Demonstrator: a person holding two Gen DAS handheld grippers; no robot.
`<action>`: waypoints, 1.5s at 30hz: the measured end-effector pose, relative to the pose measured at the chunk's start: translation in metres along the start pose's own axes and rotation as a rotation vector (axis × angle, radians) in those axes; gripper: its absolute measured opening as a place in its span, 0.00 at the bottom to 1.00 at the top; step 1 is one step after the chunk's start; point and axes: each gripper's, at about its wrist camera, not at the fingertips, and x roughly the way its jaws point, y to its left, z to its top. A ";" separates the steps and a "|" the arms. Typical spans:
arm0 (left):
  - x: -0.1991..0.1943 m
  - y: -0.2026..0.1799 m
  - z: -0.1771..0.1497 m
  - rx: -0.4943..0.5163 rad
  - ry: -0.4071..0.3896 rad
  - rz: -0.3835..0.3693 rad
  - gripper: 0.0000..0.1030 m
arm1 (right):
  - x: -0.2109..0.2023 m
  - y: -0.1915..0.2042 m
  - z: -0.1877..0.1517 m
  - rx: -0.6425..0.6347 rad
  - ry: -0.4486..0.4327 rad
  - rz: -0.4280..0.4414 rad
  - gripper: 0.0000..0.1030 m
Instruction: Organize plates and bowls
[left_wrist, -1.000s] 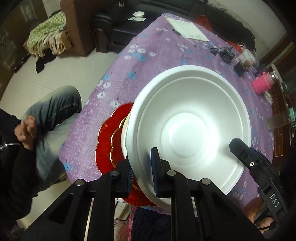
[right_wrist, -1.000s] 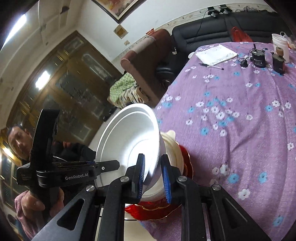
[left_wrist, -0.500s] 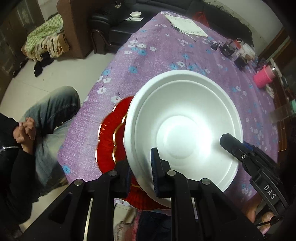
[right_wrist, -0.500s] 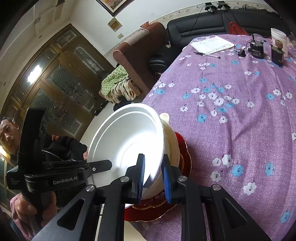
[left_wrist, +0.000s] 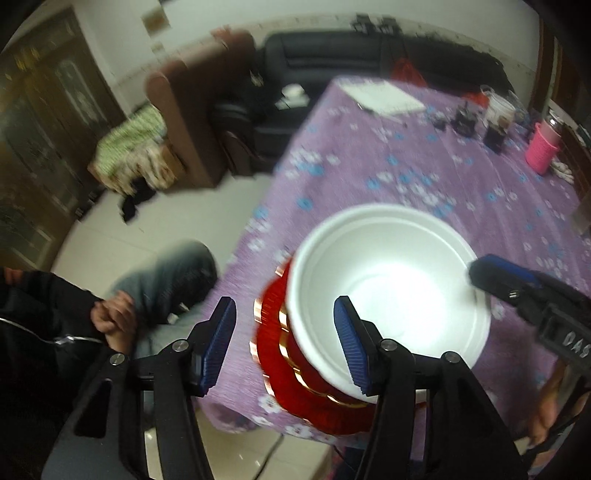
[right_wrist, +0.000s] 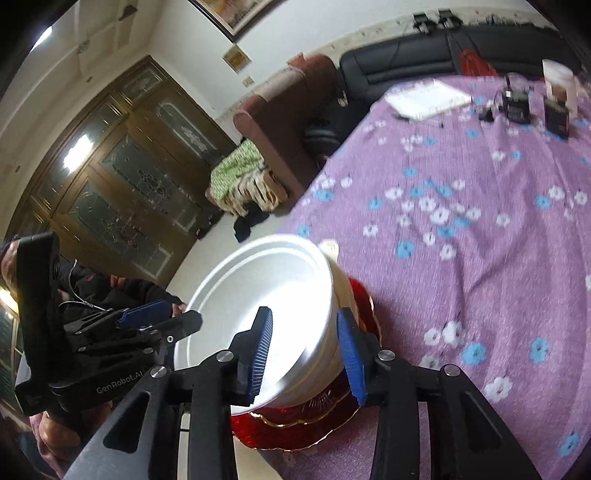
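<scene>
A: Left tool?

B: Spread wide, gripping nothing; the bowl's near rim lies between its fingers, lower centre of frame.

A: Right tool?

B: Also parted and empty, straddling the rim at lower centre. It looks nearer.

A: Where's the bowl?

B: Nested on a cream bowl atop red plates, at the desk's near corner. Open cloth lies beyond, upper right; floor to the left.

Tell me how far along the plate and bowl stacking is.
Mostly done: the white foam bowl sits nested on a cream bowl atop the red gold-rimmed plate. Left gripper and right gripper are both open, holding nothing. Only backing away remains.
</scene>
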 end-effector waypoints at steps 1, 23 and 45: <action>-0.006 0.002 -0.002 -0.001 -0.037 0.023 0.53 | -0.005 0.000 0.001 -0.009 -0.020 0.002 0.39; -0.105 -0.026 -0.040 -0.210 -0.510 0.158 0.84 | -0.090 0.005 -0.044 -0.203 -0.315 0.007 0.50; -0.086 -0.029 -0.042 -0.272 -0.439 0.108 0.85 | -0.069 0.000 -0.055 -0.209 -0.267 0.039 0.50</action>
